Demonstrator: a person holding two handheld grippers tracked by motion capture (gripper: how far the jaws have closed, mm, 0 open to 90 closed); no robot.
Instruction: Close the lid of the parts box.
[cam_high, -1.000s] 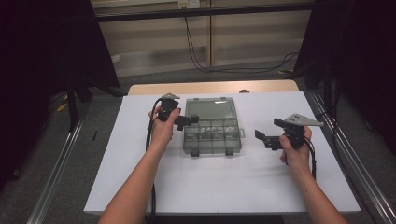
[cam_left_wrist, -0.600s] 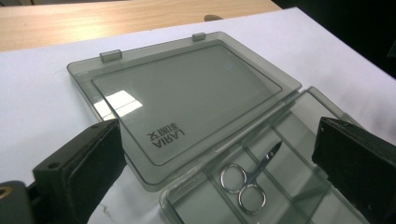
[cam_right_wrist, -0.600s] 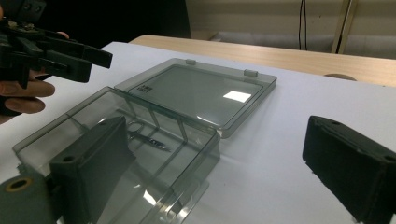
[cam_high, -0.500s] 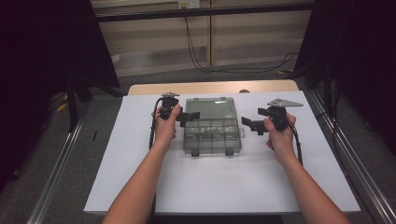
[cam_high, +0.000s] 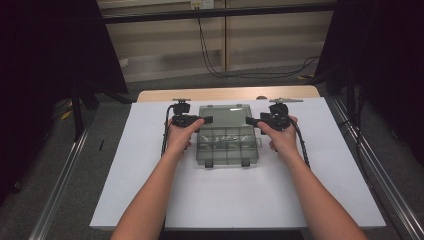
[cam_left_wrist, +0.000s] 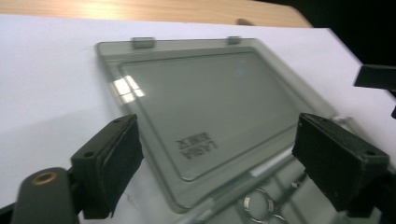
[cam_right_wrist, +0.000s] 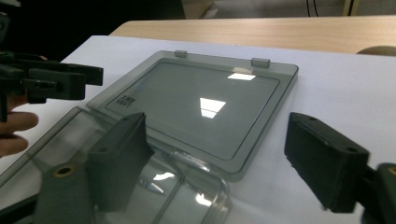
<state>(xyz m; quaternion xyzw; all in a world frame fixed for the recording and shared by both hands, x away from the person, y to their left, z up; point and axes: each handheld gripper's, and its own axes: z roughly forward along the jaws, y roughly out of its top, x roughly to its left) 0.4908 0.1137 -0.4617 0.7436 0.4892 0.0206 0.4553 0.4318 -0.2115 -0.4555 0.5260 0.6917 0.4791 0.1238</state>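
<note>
A smoky clear plastic organizer box (cam_high: 227, 147) lies open on the white table, its lid (cam_high: 226, 115) folded flat toward the far side. My left gripper (cam_high: 206, 120) is at the lid's left edge and my right gripper (cam_high: 250, 121) at its right edge, tips pointing at each other. In the left gripper view the lid (cam_left_wrist: 205, 102) lies between and beyond the left gripper (cam_left_wrist: 224, 163), with small metal parts (cam_left_wrist: 259, 205) in the tray below. In the right gripper view the lid (cam_right_wrist: 205, 107) lies ahead of the right gripper (cam_right_wrist: 224, 163). Both pairs of jaws have just been closing, and neither's pads touch the lid.
The white table top (cam_high: 150, 170) has free room in front of the box and on both sides. A wooden strip (cam_high: 225, 93) runs along the far edge. Metal rails (cam_high: 60, 185) flank the table, and cables (cam_high: 215, 60) lie on the floor behind.
My right gripper has travelled left from the table's right part to the box's right edge. My left gripper has shifted slightly toward the lid's left edge.
</note>
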